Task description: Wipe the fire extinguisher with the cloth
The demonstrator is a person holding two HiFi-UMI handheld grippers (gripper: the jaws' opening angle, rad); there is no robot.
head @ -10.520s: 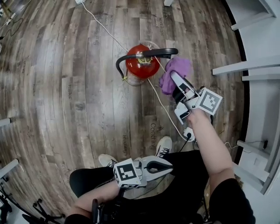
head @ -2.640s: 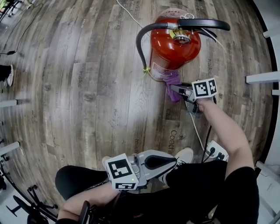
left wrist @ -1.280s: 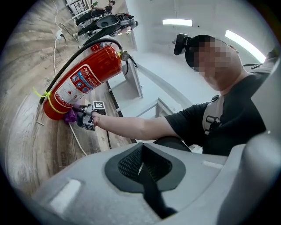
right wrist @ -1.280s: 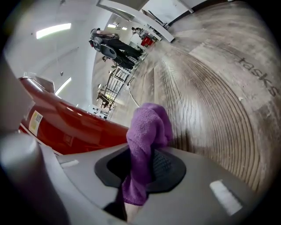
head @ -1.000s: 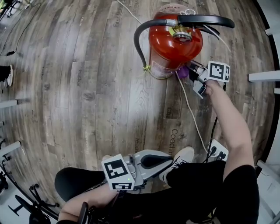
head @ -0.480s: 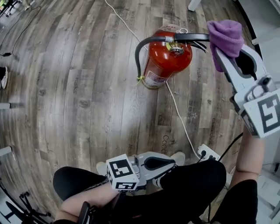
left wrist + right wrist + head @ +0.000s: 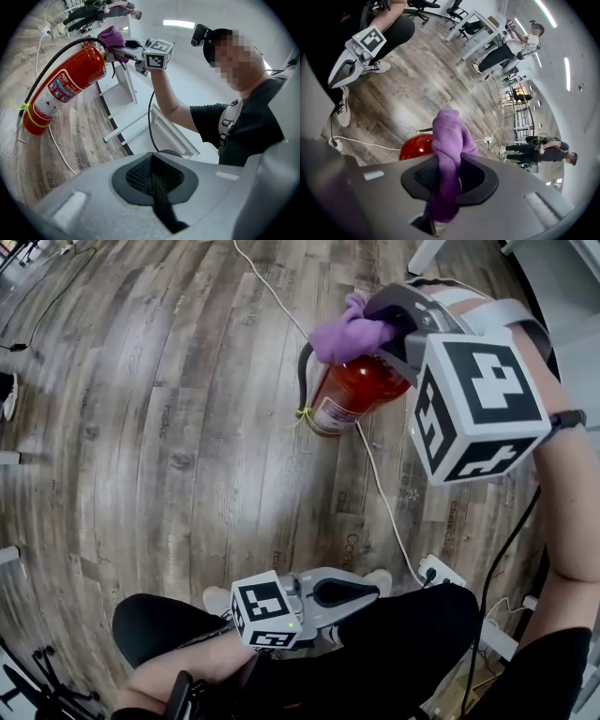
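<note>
Nearest, the left gripper (image 7: 367, 590) rests by the person's lap, jaws pressed together on nothing. Farther, the right gripper (image 7: 398, 329) clenches the purple cloth (image 7: 349, 334) at the top of the fire extinguisher (image 7: 361, 395), which stands on the wood floor (image 7: 169, 427). Wiping seems under way at its head; next the cloth must rub down the red body. No open container shows.

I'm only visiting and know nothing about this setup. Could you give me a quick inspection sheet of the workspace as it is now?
Surface: wood-plank floor.
Job's things: red fire extinguisher on the floor; purple cloth held at its top end.
Clutter: nothing seen.
Grippers: right gripper shut on the cloth; left gripper shut, empty, over the person's lap.
Cables: white cable runs past the extinguisher to a power strip; black cable hangs by the right arm.
Surroundings: white furniture; other people and office chairs farther off.
</note>
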